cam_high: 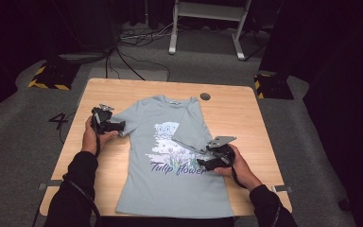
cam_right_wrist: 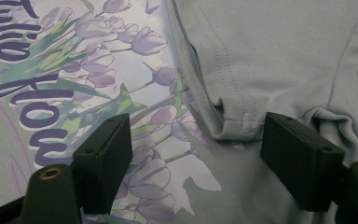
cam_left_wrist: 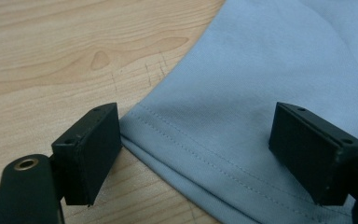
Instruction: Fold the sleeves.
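A person's two sleeves come in at the near edge of the worktop (cam_high: pixel 246 101). A grey shirt (cam_high: pixel 170 189) lies flat on the wood, with its bottom hem close to the person and its collar at the far end. It has purple tulips and the words "Tulip flower" on the front.

The right hand (cam_high: pixel 238 168) holds the right claw (cam_high: pixel 207 156) over the shirt's right side, just by the flowers. Its jaws are wide apart and hold nothing. The right sleeve (cam_high: pixel 191 125) has been folded in over the chest, and its hem lies just in front of this claw (cam_right_wrist: pixel 193 158), between the two jaws, near a small bunch of cloth.

A bit farther off, the left hand (cam_high: pixel 92 135) holds the left claw (cam_high: pixel 118 126) at the left sleeve (cam_high: pixel 132 118). This sleeve still lies spread out on the wood. These jaws (cam_left_wrist: pixel 196 158) are wide apart too, one on each side of the sleeve's stitched edge (cam_left_wrist: pixel 205 172), and hold nothing.

Past the worktop are a grey floor and some cables (cam_high: pixel 132 56).
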The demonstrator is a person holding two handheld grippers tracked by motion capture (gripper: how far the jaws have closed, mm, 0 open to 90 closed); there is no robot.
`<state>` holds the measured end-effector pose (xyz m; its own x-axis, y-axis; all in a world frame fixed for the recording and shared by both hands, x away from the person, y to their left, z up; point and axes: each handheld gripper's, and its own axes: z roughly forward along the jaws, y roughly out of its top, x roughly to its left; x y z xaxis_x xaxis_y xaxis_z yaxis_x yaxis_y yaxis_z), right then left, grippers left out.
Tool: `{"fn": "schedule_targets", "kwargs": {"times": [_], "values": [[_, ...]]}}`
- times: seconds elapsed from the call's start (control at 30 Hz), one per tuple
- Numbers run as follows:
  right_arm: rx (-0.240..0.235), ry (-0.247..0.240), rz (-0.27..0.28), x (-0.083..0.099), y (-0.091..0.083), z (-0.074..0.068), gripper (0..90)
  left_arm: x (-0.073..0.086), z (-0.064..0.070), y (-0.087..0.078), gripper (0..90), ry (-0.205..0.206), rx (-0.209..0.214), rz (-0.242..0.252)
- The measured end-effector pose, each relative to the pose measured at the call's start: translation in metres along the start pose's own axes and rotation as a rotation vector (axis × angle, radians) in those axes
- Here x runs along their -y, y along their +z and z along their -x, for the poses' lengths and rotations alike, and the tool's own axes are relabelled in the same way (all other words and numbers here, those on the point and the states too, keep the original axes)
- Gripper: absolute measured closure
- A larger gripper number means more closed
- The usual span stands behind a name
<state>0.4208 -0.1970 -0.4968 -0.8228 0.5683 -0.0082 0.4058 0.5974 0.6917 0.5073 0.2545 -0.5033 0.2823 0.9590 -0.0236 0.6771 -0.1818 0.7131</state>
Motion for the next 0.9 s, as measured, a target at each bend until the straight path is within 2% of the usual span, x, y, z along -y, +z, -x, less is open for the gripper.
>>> {"fn": "schedule_targets", "kwargs": {"times": [0.07, 0.17, 0.23, 0.33, 0.4, 0.5, 0.73, 0.9], "values": [[0.000, 0.000, 0.000, 0.000, 0.000, 0.000, 24.7, 0.000, 0.001, -0.001, 17.6, 0.007, 0.000, 0.003], [0.000, 0.001, 0.000, 0.000, 0.000, 0.000, 24.6, 0.002, 0.002, -0.003, 27.0, 0.028, 0.026, 0.017], [-0.001, 0.002, -0.001, 0.000, 0.000, 0.000, 24.7, 0.003, 0.003, -0.006, 37.5, 0.047, 0.053, 0.021], [0.000, 0.004, -0.002, 0.000, 0.000, 0.000, 24.6, 0.004, 0.000, -0.009, 57.8, 0.058, 0.079, 0.022], [0.000, 0.004, 0.000, 0.000, 0.000, 0.000, 24.6, 0.005, -0.002, -0.010, 68.9, 0.047, 0.095, 0.026], [0.000, 0.003, 0.003, 0.001, 0.000, 0.000, 24.6, 0.008, -0.003, -0.011, 81.9, 0.053, 0.113, 0.037], [0.006, 0.000, 0.001, 0.000, 0.000, -0.001, 24.1, 0.008, -0.002, -0.011, 85.4, 0.050, 0.122, 0.046], [0.031, -0.030, -0.004, -0.002, -0.003, -0.002, 25.1, 0.008, -0.001, -0.011, 85.7, 0.050, 0.123, 0.050]]}}
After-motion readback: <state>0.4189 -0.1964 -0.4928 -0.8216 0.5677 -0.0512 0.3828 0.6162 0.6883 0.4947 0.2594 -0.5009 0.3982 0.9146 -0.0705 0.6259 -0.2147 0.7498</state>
